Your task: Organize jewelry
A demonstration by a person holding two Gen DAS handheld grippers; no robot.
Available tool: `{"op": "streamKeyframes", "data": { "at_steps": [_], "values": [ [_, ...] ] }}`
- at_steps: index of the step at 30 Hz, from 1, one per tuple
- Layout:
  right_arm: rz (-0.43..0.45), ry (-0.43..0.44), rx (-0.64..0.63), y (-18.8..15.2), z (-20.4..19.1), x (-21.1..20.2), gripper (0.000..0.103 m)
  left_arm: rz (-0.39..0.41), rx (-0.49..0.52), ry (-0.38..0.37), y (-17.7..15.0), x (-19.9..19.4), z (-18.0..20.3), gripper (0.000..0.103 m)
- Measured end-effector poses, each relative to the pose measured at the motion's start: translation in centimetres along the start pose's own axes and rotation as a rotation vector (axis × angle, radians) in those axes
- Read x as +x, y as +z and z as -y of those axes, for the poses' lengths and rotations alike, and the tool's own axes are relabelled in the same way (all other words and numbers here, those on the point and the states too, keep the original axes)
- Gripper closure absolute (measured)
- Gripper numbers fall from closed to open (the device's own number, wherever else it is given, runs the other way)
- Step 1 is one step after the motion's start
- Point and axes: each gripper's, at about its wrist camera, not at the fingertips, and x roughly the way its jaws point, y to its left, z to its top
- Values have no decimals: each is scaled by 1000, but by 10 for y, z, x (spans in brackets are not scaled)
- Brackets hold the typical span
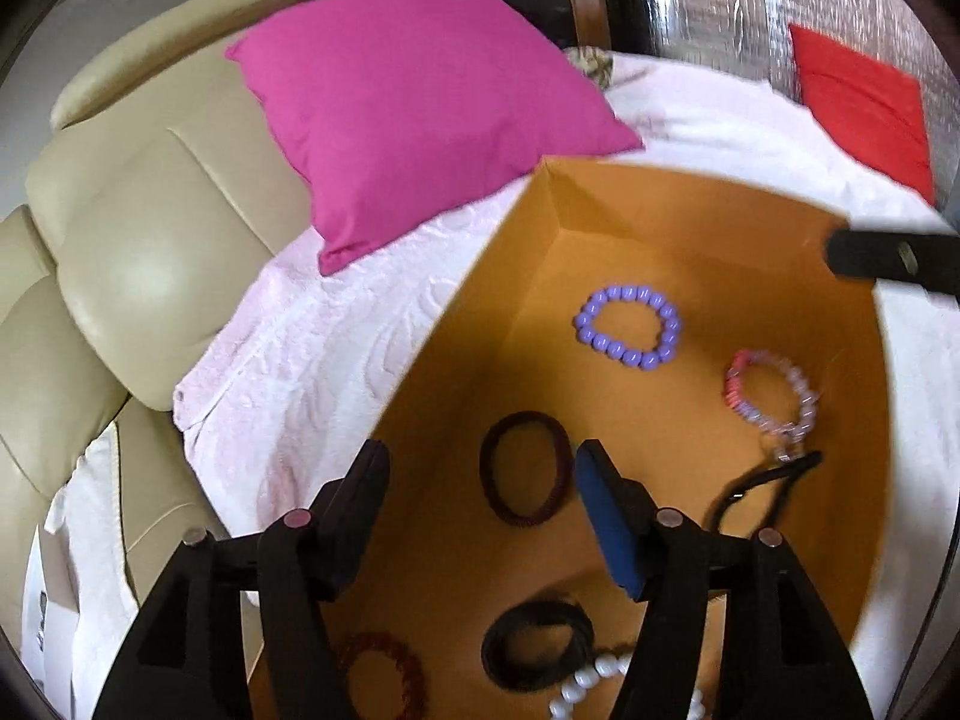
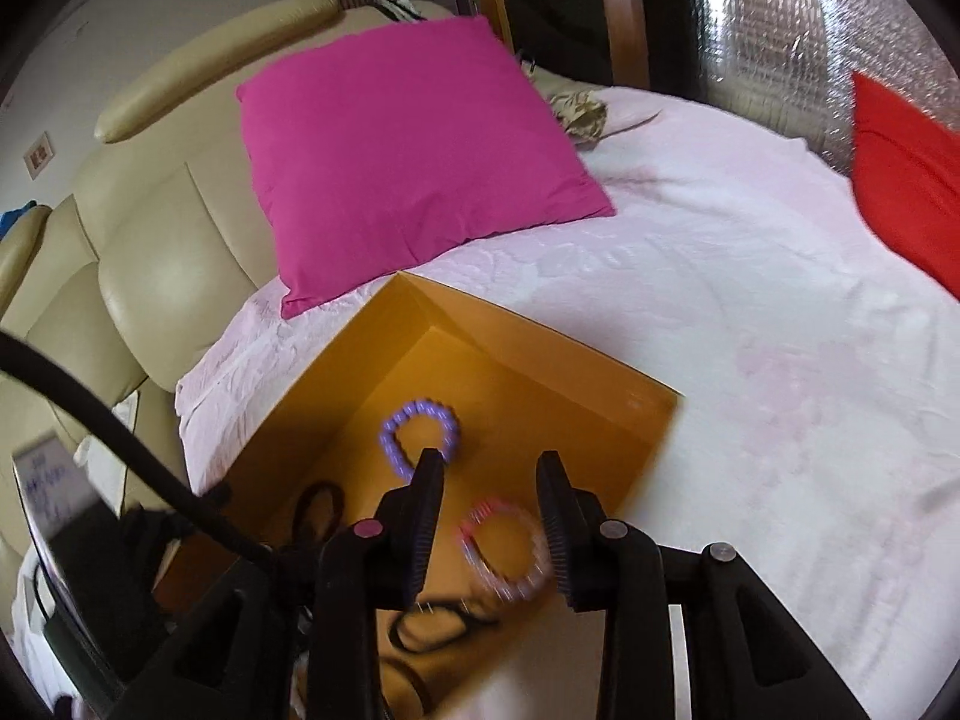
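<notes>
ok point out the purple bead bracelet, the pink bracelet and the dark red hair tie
purple bead bracelet [image 1: 628,325], left wrist view, on a bead at the ring's right side
pink bracelet [image 1: 735,381], left wrist view, on its pink left arc
dark red hair tie [image 1: 564,456], left wrist view, on its right band

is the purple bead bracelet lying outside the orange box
No, the purple bead bracelet lies on the floor inside the orange box.

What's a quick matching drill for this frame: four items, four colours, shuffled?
Items:
1. box
2. round-bead bracelet
3. big cushion leaning on the sofa
4. cushion at far right

Colours:
A. red
B. lilac
C. orange
D. magenta

Pairs: 1-C, 2-B, 3-D, 4-A
</notes>
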Motion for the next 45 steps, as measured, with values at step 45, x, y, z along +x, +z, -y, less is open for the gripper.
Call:
{"op": "streamKeyframes", "data": {
  "at_steps": [45],
  "values": [
    [462, -74, -4, -195, -74, -325, 42, 475, -53, 48, -67, -323, -31, 3]
  ]
}}
